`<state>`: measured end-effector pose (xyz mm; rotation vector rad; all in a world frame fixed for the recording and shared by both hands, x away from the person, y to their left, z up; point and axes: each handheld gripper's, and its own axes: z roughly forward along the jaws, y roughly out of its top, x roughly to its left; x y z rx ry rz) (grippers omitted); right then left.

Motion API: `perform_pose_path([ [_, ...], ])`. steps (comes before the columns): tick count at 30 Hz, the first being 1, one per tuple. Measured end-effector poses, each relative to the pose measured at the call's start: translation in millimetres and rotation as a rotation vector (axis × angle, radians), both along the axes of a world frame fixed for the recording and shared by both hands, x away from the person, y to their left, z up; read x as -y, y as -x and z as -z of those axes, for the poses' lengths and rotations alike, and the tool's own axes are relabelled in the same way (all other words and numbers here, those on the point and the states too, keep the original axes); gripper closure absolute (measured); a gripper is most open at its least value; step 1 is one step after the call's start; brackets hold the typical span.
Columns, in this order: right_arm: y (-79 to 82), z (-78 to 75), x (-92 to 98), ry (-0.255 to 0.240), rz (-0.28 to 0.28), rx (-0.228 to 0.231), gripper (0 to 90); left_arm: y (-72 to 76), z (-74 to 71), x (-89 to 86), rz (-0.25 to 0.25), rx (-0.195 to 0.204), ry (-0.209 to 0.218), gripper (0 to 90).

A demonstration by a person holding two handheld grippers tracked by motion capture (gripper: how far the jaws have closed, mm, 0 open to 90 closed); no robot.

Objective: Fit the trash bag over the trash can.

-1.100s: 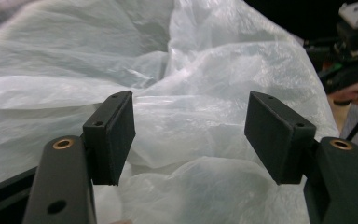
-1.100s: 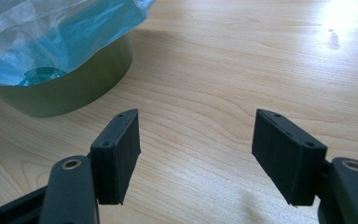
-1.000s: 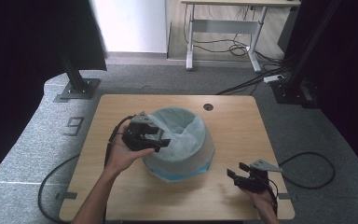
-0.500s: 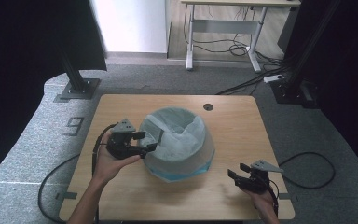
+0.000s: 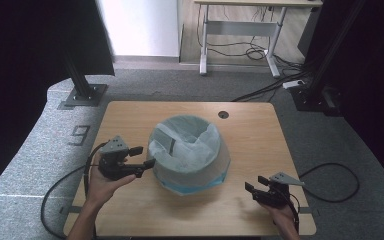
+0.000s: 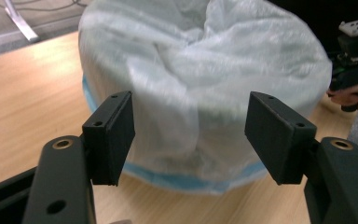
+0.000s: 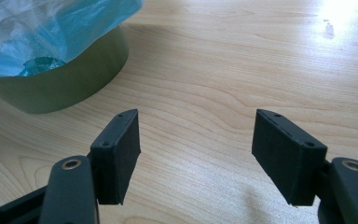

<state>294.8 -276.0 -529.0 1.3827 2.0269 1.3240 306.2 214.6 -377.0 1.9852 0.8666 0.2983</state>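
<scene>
Both grippers are what I work with, one in each hand, and from the high view my left gripper (image 5: 139, 156) sits just off the left flank of the bin (image 5: 189, 150), its jaws wide and pointed at the bag-covered wall with nothing between them. The bin stands near the middle of the wooden table (image 5: 130, 115), and the pale plastic bag (image 5: 200, 145) is draped over its rim and down its sides, a blue hem showing near the base. My right gripper (image 5: 256, 186) rests low near the table's front right corner, well apart from the bin, jaws also wide and empty; I judge I am parking it there so it stays out of the way while the left does the work.

Through the left gripper view, my two black pads (image 6: 114, 135) frame the bag's crumpled side (image 6: 200, 88), close but not touching it. I hold them level with the lower wall because, I think, that is where loose film can be pinched and smoothed. My other hand's gripper (image 6: 354, 51) shows at the far right, beyond the bin.

Through the right gripper view, my pads (image 7: 286, 154) hang spread above bare wood (image 7: 223, 84), while the bin's olive wall (image 7: 70, 74) and the bag's blue edge (image 7: 74, 28) sit at upper left.
</scene>
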Motion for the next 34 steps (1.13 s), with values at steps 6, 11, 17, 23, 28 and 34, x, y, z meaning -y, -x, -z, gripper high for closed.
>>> perform_pose_path([
  [6,0.8,0.7,-1.2,0.006,-0.006,-0.002,31.4,5.3,18.7,-12.5,-0.015,-0.036,-0.012,32.3],
  [11,0.9,1.8,-2.3,0.013,-0.007,-0.008,31.5,6.8,41.7,-23.5,-0.051,-0.068,-0.027,32.1],
  [17,0.5,2.5,-1.5,0.015,-0.006,-0.009,31.4,4.0,59.5,-33.0,-0.078,-0.104,-0.014,32.1],
  [23,1.7,0.9,-0.9,0.015,0.002,0.014,31.5,0.2,74.8,-36.3,-0.096,-0.134,-0.005,32.2],
  [28,1.3,2.0,-0.5,0.016,0.001,0.008,31.5,-1.4,79.3,-36.8,-0.100,-0.144,-0.008,32.2],
  [34,0.6,2.4,-1.5,0.020,-0.006,0.004,31.4,-3.6,81.6,-37.8,-0.108,-0.144,-0.015,32.1],
])
